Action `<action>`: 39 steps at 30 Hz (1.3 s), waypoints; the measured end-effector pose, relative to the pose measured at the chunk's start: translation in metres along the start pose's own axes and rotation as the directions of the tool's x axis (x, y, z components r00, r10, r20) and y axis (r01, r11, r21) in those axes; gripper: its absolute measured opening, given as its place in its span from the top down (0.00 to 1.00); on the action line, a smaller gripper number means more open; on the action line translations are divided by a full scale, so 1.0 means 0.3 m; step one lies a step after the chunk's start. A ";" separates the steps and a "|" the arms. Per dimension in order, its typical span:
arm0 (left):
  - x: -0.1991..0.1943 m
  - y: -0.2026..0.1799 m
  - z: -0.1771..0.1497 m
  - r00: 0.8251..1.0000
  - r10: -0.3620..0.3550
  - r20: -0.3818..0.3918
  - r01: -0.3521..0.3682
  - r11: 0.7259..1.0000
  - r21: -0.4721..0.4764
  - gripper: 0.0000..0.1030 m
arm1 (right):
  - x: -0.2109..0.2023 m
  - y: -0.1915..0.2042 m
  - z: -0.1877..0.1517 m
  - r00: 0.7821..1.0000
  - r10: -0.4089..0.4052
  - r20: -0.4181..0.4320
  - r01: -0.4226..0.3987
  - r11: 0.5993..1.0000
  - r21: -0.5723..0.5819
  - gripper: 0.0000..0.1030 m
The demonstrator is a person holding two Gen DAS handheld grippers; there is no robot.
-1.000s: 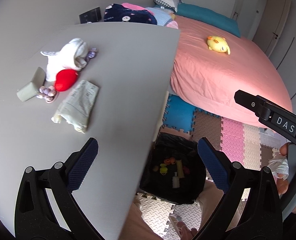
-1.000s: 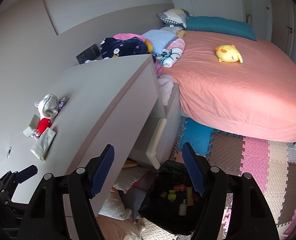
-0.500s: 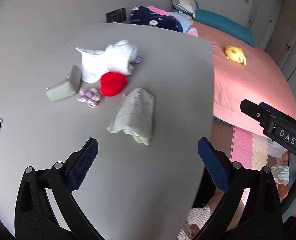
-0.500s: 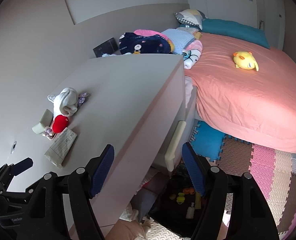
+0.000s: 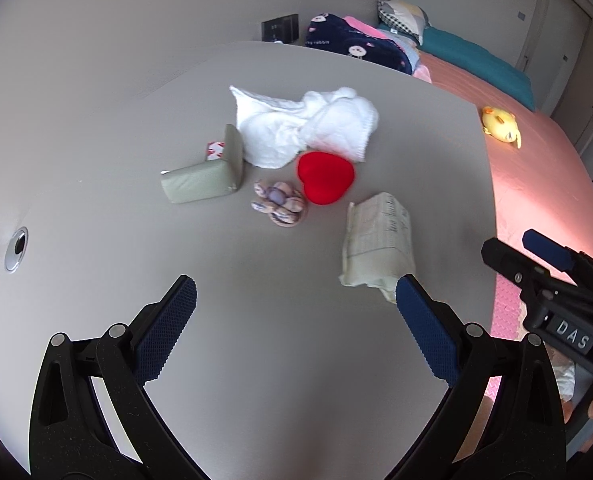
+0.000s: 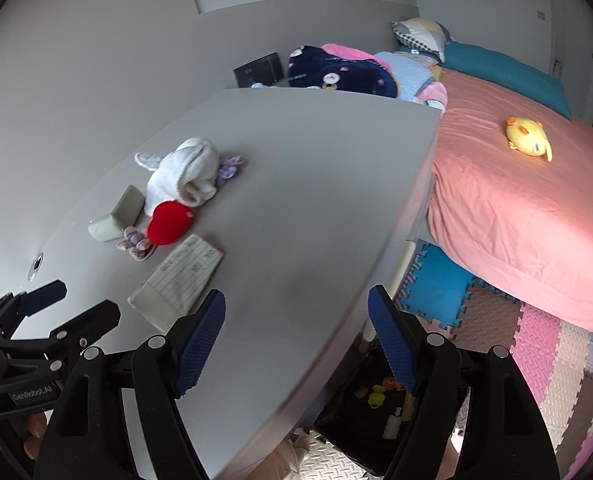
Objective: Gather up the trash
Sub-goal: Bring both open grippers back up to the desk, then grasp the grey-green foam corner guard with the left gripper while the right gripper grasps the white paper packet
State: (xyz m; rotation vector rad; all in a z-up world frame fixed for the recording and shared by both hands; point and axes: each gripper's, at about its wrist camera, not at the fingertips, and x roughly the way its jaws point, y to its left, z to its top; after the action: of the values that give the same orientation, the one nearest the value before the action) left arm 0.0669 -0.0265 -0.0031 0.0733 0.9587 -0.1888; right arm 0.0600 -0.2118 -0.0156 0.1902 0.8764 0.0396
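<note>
Both views have swung from the floor-level black bin point(image 6: 380, 416) onto the bench point(image 5: 296, 360). Left gripper point(image 5: 292, 296): jaws apart, empty. Right gripper point(image 6: 296, 316): jaws apart, empty, just widened slightly. Folded paper packet point(image 5: 376, 248): flat on bench, by the left gripper's right-hand jaw; likely next pickup.

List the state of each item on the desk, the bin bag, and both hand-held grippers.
left hand-held gripper: open, empty, above the desk
right hand-held gripper: open, empty
folded paper: lying flat on the desk, untouched
white cloth: crumpled, partly over the red heart
red heart: resting on the desk
grey block: bent into an L, one flap upright
black bag: open on the floor, items inside
</note>
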 end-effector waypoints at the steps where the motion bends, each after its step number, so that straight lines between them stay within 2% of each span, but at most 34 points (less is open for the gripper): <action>1: 0.000 0.012 0.002 1.000 0.003 0.001 -0.003 1.000 0.000 0.06 | 0.004 0.014 -0.002 1.000 0.003 -0.003 -0.003 1.000 -0.006 0.28; 8: -0.011 0.101 0.028 0.999 0.030 0.022 -0.029 1.000 -0.008 0.06 | 0.024 0.102 -0.001 0.999 0.050 -0.013 -0.050 0.998 -0.028 0.28; 15: 0.012 0.163 0.071 0.999 0.026 0.028 -0.025 0.999 -0.023 0.06 | 0.056 0.194 -0.003 0.995 0.099 -0.030 -0.100 0.995 -0.028 0.28; 26: 0.125 0.223 0.147 1.000 0.021 -0.005 -0.021 0.998 -0.057 0.06 | 0.154 0.255 0.008 0.998 0.059 -0.032 -0.059 0.998 0.006 0.28; 32: 0.195 0.248 0.172 0.999 0.037 -0.026 -0.039 0.998 -0.055 0.06 | 0.165 0.236 0.017 0.999 0.033 0.002 -0.033 0.999 0.001 0.56; 39: 0.258 0.253 0.184 0.996 0.080 -0.043 -0.080 0.997 -0.010 0.06 | 0.163 0.221 0.024 0.999 0.042 0.001 -0.042 0.999 -0.019 0.66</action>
State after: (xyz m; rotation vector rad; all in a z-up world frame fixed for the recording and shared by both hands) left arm 0.1692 0.0300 -0.0364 0.1054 0.9974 -0.1080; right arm 0.0998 -0.1424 -0.0362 0.1908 0.8705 0.0875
